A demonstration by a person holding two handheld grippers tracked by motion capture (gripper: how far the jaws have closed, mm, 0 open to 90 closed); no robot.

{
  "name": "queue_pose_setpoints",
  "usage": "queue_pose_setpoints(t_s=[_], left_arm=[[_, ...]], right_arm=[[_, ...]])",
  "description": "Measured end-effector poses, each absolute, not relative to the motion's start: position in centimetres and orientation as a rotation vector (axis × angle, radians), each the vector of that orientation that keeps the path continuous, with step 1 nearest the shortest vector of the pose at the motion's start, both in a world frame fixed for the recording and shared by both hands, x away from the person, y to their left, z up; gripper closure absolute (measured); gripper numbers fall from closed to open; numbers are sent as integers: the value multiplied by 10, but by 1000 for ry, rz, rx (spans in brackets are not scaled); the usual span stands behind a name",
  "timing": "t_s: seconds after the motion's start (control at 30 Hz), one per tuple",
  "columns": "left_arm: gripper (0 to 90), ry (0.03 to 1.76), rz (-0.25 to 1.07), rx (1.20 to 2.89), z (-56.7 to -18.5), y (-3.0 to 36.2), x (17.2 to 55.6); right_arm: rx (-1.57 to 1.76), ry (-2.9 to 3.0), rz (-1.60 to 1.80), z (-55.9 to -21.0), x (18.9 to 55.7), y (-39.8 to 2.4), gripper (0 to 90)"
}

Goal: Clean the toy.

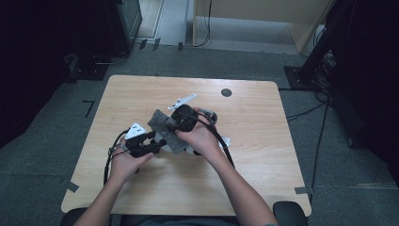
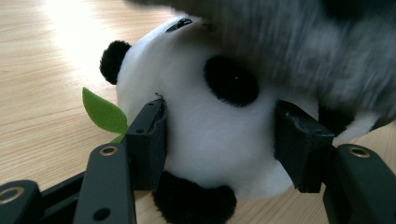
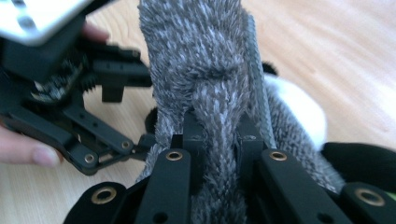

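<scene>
On the pale wooden table (image 1: 141,188), left of centre: left gripper (image 1: 157,143), black, hard-edged, with a grey three-cornered plate on top, held in the person's left hand (image 1: 123,162). Its jaws stand roughly half apart, one at each side of a plush panda (image 2: 210,121). In the left gripper view the left pad lies against the white fur and the right pad sits at the fur's edge; whether either still presses cannot be told. No earlier picture is at hand for comparison.

Plush panda: rounded, soft white pile, with black ear, black eye patch and black limb; a flat green felt leaf (image 2: 105,112) sticks out at its left. It lies on the table under a grey cloth.

Grey cloth (image 3: 205,70): thick, shaggy pile flecked grey and white, with a straight ribbed strip down one edge. It drapes over the panda at the middle of the table.

Right gripper (image 3: 219,140), black, with brass-coloured rivets, held in the right hand (image 1: 202,136): jaws drawn together, clamped on a bunched fold of the grey cloth.

Beyond the grippers: a white tool-like piece (image 1: 182,100), and farther right a small dark round disc (image 1: 226,92) set in the tabletop.
</scene>
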State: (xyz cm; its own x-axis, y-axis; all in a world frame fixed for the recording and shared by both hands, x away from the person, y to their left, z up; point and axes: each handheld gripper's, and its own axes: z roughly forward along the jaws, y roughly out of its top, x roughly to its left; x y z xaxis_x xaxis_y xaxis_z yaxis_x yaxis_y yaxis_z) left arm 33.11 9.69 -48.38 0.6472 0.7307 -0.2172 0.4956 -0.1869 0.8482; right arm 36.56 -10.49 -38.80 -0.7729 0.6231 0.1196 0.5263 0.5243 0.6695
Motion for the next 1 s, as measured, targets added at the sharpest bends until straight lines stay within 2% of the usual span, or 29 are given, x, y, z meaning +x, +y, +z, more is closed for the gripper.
queue_pose_setpoints(t_s=[0.2, 1.0], left_arm=[[388, 984, 287, 1849, -484, 96, 331], [400, 975, 279, 1858, -484, 97, 331]], right_arm=[[969, 2622, 1065, -400, 354, -102, 802], [960, 2649, 1110, -422, 318, -136, 801]])
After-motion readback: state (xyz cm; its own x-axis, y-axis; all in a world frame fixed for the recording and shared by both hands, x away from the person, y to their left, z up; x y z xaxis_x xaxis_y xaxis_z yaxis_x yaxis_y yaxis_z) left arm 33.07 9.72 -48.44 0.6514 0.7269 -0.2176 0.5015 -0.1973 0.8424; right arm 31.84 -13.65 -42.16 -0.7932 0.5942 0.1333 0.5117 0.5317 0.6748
